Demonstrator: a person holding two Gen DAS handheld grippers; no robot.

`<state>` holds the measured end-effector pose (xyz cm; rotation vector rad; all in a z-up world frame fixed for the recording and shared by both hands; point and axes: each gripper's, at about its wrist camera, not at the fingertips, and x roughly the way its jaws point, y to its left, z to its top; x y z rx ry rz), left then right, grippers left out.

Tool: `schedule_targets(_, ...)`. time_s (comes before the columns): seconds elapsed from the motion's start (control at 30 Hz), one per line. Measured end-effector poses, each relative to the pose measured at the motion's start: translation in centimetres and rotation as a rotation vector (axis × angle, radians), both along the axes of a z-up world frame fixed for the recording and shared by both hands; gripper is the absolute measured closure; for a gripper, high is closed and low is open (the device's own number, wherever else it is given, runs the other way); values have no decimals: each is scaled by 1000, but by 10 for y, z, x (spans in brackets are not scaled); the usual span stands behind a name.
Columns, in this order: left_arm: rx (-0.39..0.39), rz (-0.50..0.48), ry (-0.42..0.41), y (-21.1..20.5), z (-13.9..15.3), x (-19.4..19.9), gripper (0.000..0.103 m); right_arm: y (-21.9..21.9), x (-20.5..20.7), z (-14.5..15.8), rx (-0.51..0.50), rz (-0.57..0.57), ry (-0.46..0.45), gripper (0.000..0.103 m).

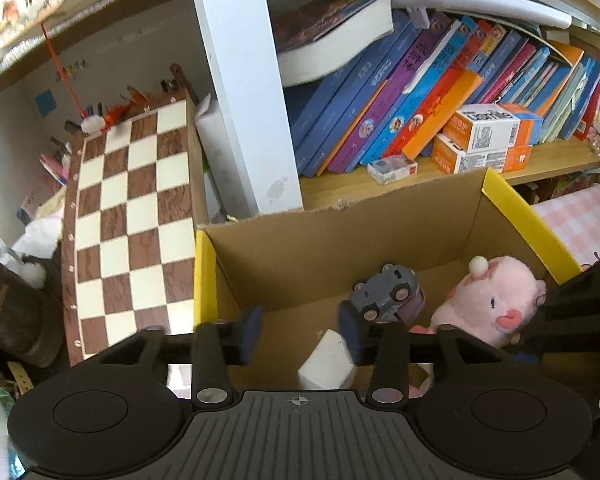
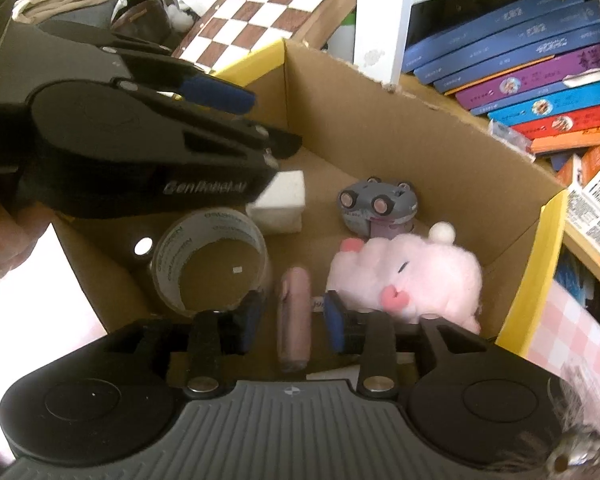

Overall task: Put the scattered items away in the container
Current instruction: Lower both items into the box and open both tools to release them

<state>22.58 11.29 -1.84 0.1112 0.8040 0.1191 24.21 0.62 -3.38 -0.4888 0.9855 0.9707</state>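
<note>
A cardboard box with a yellow rim holds a pink plush pig, a grey toy car lying on a purple round thing, a white block, a clear tape roll and a slim pink item. My left gripper hangs open over the box, and the white block sits below its gap with no pad touching it. My right gripper is open too. The slim pink item lies between its blue pads with a gap on each side.
A brown and cream chessboard leans left of the box. Behind the box a white upright post and a shelf of leaning books with orange and white cartons stand close. A pink checked cloth lies to the right.
</note>
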Motion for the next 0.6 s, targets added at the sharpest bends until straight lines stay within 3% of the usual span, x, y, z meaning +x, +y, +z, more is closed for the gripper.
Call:
schedule_targets(0.23, 11, -4, -30, -3, 12, -8, 49, -3, -6, 11, 9, 0, -23, 64)
schedule_targets(0.6, 29, -5, -89, -12, 32, -28, 30, -16, -21, 34, 47, -13, -64, 62)
